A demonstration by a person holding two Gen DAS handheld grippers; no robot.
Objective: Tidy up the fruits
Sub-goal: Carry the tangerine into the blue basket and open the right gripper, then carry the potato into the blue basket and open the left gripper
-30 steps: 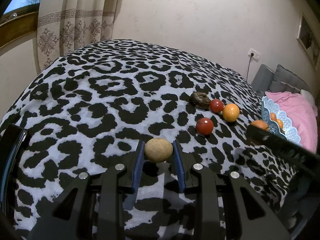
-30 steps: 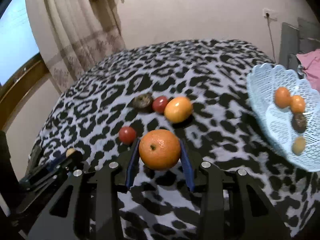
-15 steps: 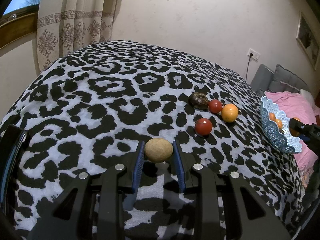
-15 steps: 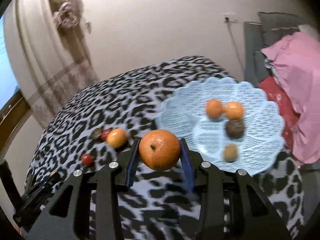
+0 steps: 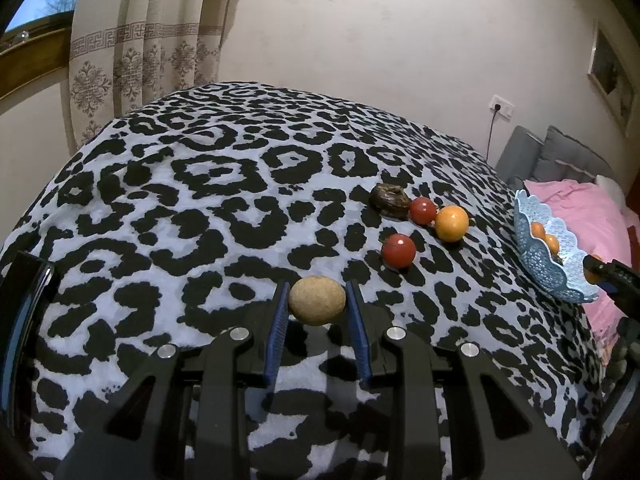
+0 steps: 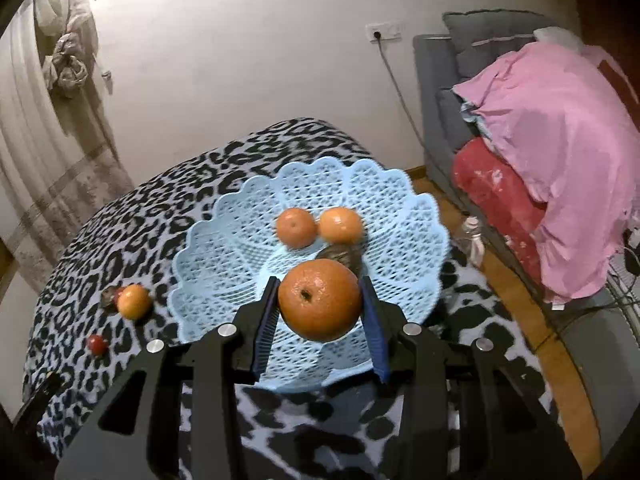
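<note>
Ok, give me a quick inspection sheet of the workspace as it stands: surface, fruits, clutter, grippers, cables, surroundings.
Surface: leopard-print cover, wrinkled, on a rounded top.
Job's things: blue lattice basket holds two oranges and a dark fruit; four loose fruits lie on the cover.
Clutter: nothing seen.
Grippers: left gripper shut on a tan fruit; right gripper shut on a large orange over the basket.
Cables: one cord hangs from a wall socket.
Surroundings: curtain, grey sofa, pink blanket.

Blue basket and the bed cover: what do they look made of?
The blue basket looks like moulded plastic: rigid openwork lattice, scalloped rim, slight sheen. The bed cover looks like soft matte fabric, perhaps fleece: leopard print, gentle creases. Neither is certain from the look alone.
</note>
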